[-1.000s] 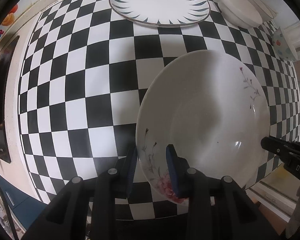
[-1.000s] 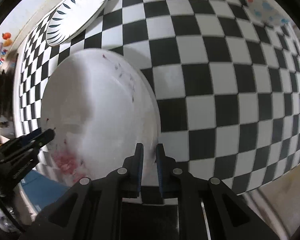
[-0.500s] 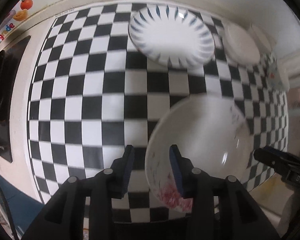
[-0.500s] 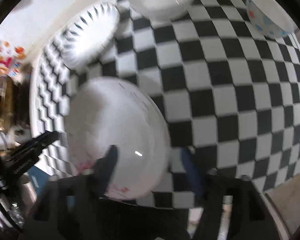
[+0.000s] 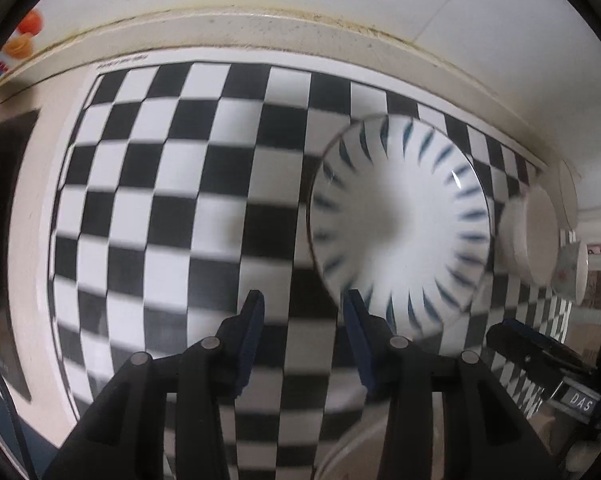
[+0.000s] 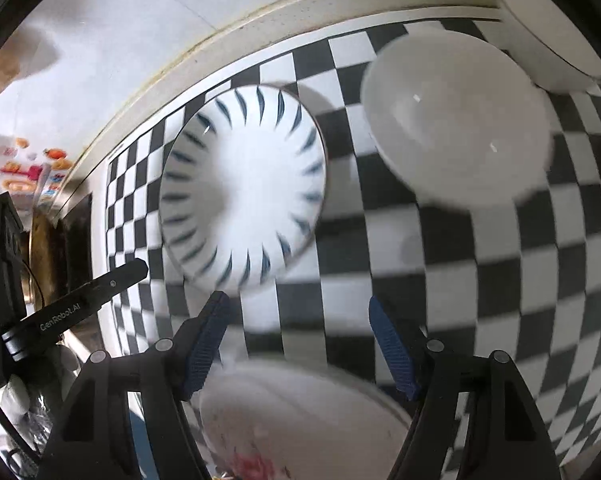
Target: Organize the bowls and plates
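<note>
Crockery still scattered, both grippers empty

Sorting appears to be at an early stage, judged from how the pieces lie. The striped plate [image 6: 242, 192], white with dark blue strokes round its rim, is seen flat on the checkered mat [image 5: 160, 208] towards the back wall, with nothing stacked on it. Just to its right, in the right wrist view, a plain white bowl [image 6: 456, 124] stands on the mat, and a second white bowl [image 6: 548, 40] is found behind it at the mat's far corner. A small dotted cup [image 5: 572, 272] is glimpsed at the right edge of the left wrist view. The floral plate [image 6: 300, 420], white with red flowers, lies at the near edge, below the right gripper [image 6: 312, 344] and touched by neither gripper.

The right gripper is held wide apart with nothing between its fingers. The left gripper [image 5: 304, 340] is set at a moderate gap, also empty, and only mat is seen between its pads; the striped plate's near rim lies just beyond its right finger. Both views are blurred.

Plates are not yet seen gathered in one pile, nor bowls nested, so nearly all grouping is judged to remain. The striped plate looks the likeliest next piece to be taken.
</note>
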`<move>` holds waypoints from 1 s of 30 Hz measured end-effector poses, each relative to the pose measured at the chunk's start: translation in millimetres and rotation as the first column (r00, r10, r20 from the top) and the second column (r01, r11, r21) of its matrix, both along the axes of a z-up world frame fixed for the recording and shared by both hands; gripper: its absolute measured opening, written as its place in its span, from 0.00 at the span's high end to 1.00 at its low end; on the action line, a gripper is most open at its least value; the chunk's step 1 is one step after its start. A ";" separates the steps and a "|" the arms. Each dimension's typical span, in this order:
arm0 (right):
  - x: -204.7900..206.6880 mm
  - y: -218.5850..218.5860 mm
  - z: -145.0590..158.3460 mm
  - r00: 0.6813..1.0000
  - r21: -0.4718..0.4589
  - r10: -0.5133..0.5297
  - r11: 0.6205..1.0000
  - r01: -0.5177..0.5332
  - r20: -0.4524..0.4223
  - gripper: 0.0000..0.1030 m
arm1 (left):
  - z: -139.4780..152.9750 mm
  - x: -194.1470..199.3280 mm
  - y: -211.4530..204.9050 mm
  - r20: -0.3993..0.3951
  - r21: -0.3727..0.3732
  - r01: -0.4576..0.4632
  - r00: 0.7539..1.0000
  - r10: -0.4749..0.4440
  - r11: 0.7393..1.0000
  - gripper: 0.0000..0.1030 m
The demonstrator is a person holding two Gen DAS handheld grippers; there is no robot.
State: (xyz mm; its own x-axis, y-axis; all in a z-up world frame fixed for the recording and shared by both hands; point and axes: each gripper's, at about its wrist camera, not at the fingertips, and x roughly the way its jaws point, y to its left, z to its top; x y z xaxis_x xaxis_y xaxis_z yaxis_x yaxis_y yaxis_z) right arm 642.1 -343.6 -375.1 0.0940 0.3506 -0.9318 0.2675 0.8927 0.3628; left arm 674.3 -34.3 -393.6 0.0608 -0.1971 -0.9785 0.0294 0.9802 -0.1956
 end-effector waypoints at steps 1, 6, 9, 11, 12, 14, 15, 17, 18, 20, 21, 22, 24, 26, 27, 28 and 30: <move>12.7 2.1 -5.6 1.000 0.007 -0.008 1.000 0.008 -0.003 0.28 | -5.7 11.2 -2.2 -0.006 -0.002 0.006 1.000 -0.006 1.000 0.63; 44.5 1.6 -24.2 0.999 -0.021 -0.031 0.999 0.030 -0.016 0.30 | -26.8 48.9 -11.5 -0.044 -0.015 0.025 0.999 -0.026 1.000 0.63; 59.0 4.1 -37.6 0.999 -0.030 -0.039 0.999 0.038 -0.037 0.42 | -38.2 65.1 -16.2 -0.066 -0.018 0.040 0.997 -0.041 0.999 0.63; 64.3 3.2 -45.0 0.998 -0.034 -0.039 0.999 0.038 -0.049 0.48 | -44.4 71.7 -20.0 -0.070 -0.007 0.060 0.996 -0.061 0.998 0.63; 67.4 4.0 -49.6 0.998 -0.036 -0.040 0.999 0.038 -0.057 0.58 | -46.3 73.4 -21.7 -0.072 -0.002 0.070 0.995 -0.070 0.998 0.62; 68.8 6.6 -57.3 0.997 -0.039 -0.034 0.999 0.032 -0.074 0.67 | -45.6 76.1 -26.3 -0.049 -0.005 0.096 0.994 -0.096 0.995 0.66; 69.1 7.2 -58.3 0.997 -0.052 -0.038 0.998 0.034 -0.065 0.71 | -45.4 76.3 -28.8 -0.043 -0.012 0.108 0.993 -0.109 0.994 0.68; 69.8 9.4 -60.1 0.997 -0.083 -0.032 0.996 0.026 -0.065 0.77 | -42.5 74.3 -35.1 -0.022 0.003 0.130 0.991 -0.130 0.991 0.73; 69.5 9.9 -61.1 0.998 -0.093 -0.030 0.995 0.025 -0.057 0.77 | -40.9 72.4 -38.5 -0.007 0.024 0.140 0.990 -0.140 0.990 0.73; 67.2 9.9 -61.8 0.999 -0.088 -0.032 0.996 0.028 -0.044 0.79 | -39.8 69.7 -40.6 0.005 0.031 0.143 0.990 -0.143 0.989 0.73; 66.2 9.6 -62.1 0.999 -0.083 -0.035 0.996 0.031 -0.039 0.80 | -39.6 68.5 -40.5 0.003 0.031 0.143 0.990 -0.143 0.989 0.73; 65.6 9.1 -63.3 0.999 -0.077 -0.035 0.996 0.032 -0.035 0.80 | -39.2 66.1 -41.2 0.005 0.036 0.149 0.989 -0.149 0.988 0.74; 63.5 9.2 -63.3 0.999 -0.072 -0.038 0.997 0.036 -0.030 0.81 | -37.4 60.6 -42.1 0.013 0.048 0.157 0.987 -0.158 0.986 0.74; 61.2 11.7 -60.8 0.999 -0.079 -0.025 0.997 0.023 -0.021 0.81 | -35.1 55.7 -43.1 0.021 0.059 0.162 0.986 -0.164 0.985 0.74; 60.2 13.7 -59.2 1.000 -0.083 -0.021 0.996 0.020 -0.017 0.81 | -33.2 52.7 -43.0 0.028 0.064 0.164 0.986 -0.167 0.984 0.74; 58.9 16.3 -57.3 1.000 -0.087 -0.012 0.996 0.011 -0.010 0.81 | -32.3 52.0 -44.2 0.032 0.067 0.166 0.985 -0.168 0.984 0.74; 57.6 20.8 -53.1 1.000 -0.093 -0.009 0.996 0.009 0.002 0.82 | -28.1 48.3 -41.7 0.039 0.056 0.161 0.986 -0.164 0.985 0.74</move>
